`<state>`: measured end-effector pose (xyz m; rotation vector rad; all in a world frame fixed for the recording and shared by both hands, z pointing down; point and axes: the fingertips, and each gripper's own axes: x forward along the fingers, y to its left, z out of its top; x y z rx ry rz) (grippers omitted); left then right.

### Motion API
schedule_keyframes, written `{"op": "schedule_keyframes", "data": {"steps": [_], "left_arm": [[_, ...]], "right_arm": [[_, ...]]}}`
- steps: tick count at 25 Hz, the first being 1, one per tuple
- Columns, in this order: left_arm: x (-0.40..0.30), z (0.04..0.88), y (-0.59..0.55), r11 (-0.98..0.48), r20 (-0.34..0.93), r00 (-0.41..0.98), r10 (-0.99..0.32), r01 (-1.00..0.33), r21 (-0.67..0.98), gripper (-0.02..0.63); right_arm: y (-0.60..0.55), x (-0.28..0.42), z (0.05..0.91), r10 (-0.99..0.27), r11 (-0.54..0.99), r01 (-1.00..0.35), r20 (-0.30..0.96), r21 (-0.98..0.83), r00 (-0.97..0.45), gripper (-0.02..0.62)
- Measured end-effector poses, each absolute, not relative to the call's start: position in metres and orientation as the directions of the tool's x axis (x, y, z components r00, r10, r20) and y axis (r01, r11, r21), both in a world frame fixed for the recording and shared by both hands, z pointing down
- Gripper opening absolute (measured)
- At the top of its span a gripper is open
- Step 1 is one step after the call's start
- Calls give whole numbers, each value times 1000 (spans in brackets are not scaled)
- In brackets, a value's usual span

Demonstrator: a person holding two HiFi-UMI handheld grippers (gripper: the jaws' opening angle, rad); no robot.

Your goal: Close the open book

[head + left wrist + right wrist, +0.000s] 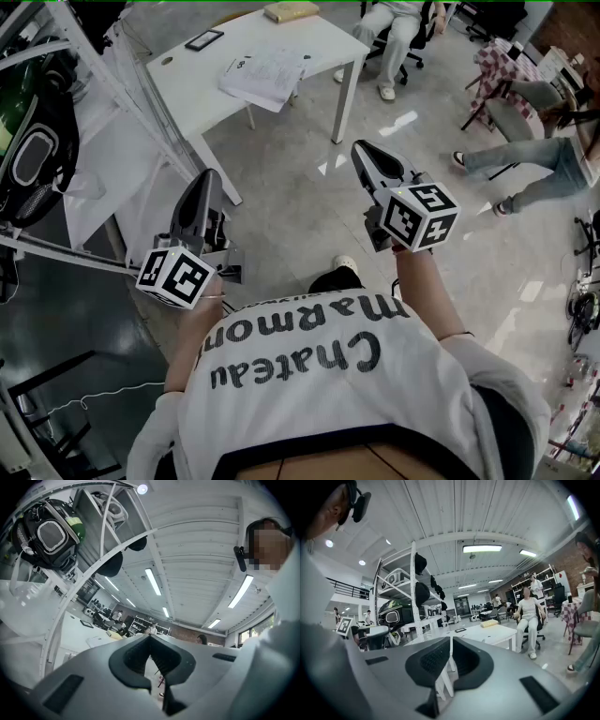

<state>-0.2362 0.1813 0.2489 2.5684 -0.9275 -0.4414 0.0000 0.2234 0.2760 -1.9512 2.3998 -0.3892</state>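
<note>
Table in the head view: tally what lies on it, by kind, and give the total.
Open book: 1
Black flat device: 1
Yellow flat pad: 1
Total: 3

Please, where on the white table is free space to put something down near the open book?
The white table is bare left of the open book, nearer than the black tablet, and right of the book up to the corner. Tighter: the far edge by the yellowish pad.
</note>
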Motion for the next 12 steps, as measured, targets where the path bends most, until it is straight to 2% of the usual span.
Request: {"op": "schedule_keyframes", "data": {"steps": [12], "left_arm": [[-203,246,159,-697,-151,721,-677,-562,445,23]], "right_arm": [[195,35,278,-959,206,-955,150,-214,-241,38]]}}
